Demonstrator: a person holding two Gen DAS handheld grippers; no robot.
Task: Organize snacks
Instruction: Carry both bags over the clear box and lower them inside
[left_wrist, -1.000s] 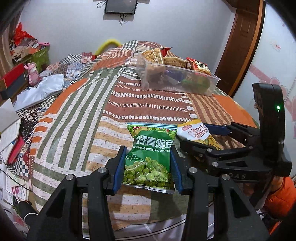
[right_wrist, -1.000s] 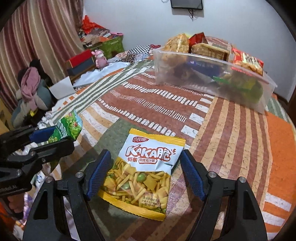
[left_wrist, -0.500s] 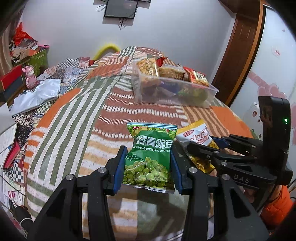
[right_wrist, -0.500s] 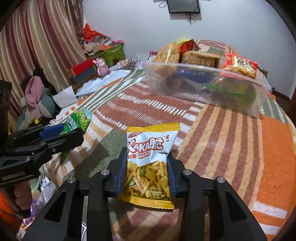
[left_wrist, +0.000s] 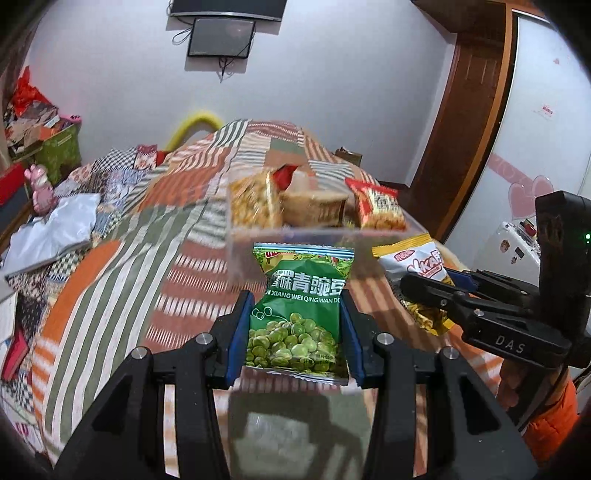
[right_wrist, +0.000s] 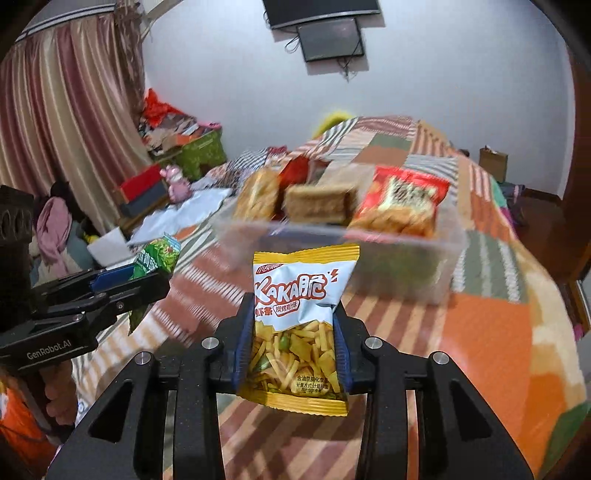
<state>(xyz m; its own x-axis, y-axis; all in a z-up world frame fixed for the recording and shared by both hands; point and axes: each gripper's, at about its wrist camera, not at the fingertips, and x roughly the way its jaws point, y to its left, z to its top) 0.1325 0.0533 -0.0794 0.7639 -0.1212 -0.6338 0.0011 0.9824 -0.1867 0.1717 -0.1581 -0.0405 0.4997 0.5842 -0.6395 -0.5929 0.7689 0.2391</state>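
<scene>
Snacks fill both my grips. Through the left wrist camera, my left gripper (left_wrist: 295, 332) pinches the green pea packet (left_wrist: 299, 314) by its two sides, blue pads pressed against the wrapper, holding it upright above the striped patchwork bedspread (left_wrist: 110, 295). Just beyond it sits the clear plastic bin (left_wrist: 317, 236), with several snack bags standing inside, blurred. At the right edge my right gripper (left_wrist: 439, 291) clamps the yellow and white chip packet (left_wrist: 417, 269), with an orange sleeve (left_wrist: 550, 417) below it.

Through the right wrist camera, my right gripper (right_wrist: 291, 350) squeezes the chip packet (right_wrist: 299, 317) between its pads, lifted clear of the bedspread (right_wrist: 480, 350), the bin (right_wrist: 369, 258) close behind. To the left, my left gripper (right_wrist: 129, 280) carries the pea packet (right_wrist: 155, 258) edge-on.
</scene>
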